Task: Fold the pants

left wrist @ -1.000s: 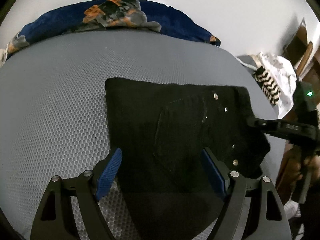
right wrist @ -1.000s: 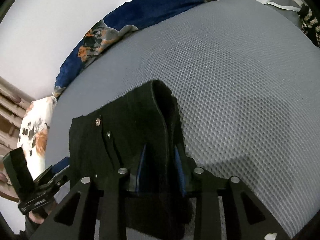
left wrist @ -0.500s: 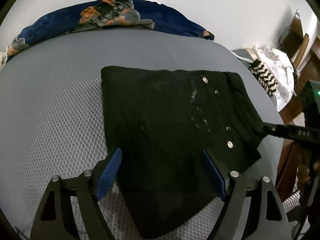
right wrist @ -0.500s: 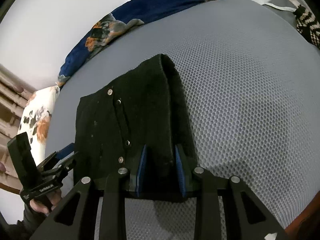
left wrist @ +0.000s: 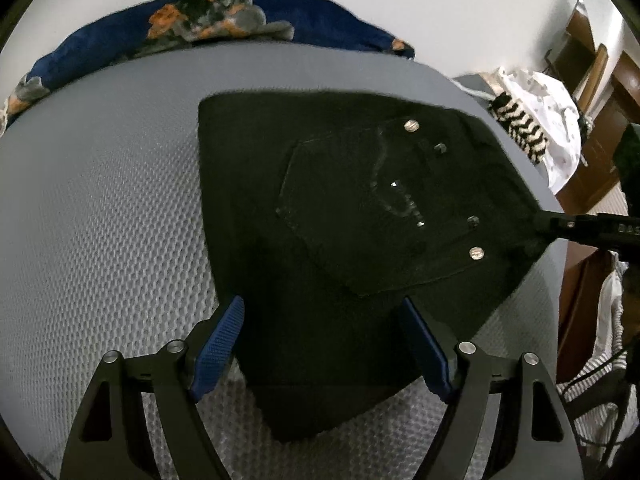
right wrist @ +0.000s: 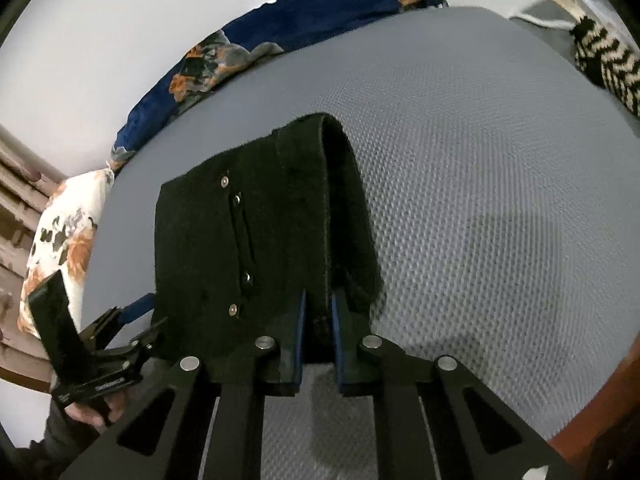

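Note:
The black pants (left wrist: 340, 208) lie folded on the grey mesh bed cover (left wrist: 100, 208), back pocket and metal rivets up. My left gripper (left wrist: 320, 344) is open, its blue pads (left wrist: 218, 336) spread over the near edge of the pants, holding nothing. My right gripper (right wrist: 318, 316) is shut on the waistband edge of the pants (right wrist: 256, 248); it shows in the left wrist view (left wrist: 580, 228) at the pants' right corner. The left gripper shows in the right wrist view (right wrist: 100, 356) at the lower left.
A blue floral blanket (left wrist: 224, 16) lies along the far edge of the bed by the white wall. A black-and-white striped cloth (left wrist: 516, 128) and white clothes (left wrist: 552, 116) lie at the right. A floral pillow (right wrist: 60, 240) lies at the left. Wooden furniture (left wrist: 584, 280) stands past the bed's right edge.
The right gripper has pulled the waistband flatter and straighter, so the pants now lie spread on the bed. The left gripper has stayed open and drawn back a little.

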`<state>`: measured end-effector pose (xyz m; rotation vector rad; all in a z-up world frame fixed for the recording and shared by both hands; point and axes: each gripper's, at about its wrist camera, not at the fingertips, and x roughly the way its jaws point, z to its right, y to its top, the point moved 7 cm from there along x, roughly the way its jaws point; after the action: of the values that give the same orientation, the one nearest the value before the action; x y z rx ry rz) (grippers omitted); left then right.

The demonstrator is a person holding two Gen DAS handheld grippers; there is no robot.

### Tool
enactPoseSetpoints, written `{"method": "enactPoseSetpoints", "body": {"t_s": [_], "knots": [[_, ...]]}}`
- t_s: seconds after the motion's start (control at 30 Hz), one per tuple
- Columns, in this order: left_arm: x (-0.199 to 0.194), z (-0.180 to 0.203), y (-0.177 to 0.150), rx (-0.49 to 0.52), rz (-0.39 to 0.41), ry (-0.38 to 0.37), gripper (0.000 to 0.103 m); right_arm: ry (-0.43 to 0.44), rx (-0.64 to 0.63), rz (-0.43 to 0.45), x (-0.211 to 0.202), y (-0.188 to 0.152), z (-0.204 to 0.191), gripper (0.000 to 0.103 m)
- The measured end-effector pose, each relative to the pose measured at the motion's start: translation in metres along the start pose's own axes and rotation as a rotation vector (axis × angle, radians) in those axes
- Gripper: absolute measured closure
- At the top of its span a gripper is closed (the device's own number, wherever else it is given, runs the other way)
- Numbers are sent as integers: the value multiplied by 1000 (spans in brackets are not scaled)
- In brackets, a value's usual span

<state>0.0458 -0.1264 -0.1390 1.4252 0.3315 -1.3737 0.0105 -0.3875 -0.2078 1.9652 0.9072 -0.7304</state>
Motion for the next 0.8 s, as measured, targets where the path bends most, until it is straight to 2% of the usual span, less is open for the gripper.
{"method": "enactPoseSetpoints", "body": {"t_s": [0.17, 0.4, 0.6, 0.73, 0.8], "knots": [[2, -4, -6, -10, -13, 3, 24, -35, 8, -43, 21, -11, 15, 93], [5, -4, -5, -2, -19, 17, 24, -46, -5, -53, 25, -7, 12, 92], [-4, -11, 1, -34, 8, -6, 24, -61, -11, -37, 20, -4, 11, 79], [-19, -21, 13, -63, 56, -19, 24, -60, -43, -24, 11, 4, 9, 78], [-24, -28, 19, -81, 76, -7, 24, -67, -48, -2, 7, 12, 9, 74]]}}
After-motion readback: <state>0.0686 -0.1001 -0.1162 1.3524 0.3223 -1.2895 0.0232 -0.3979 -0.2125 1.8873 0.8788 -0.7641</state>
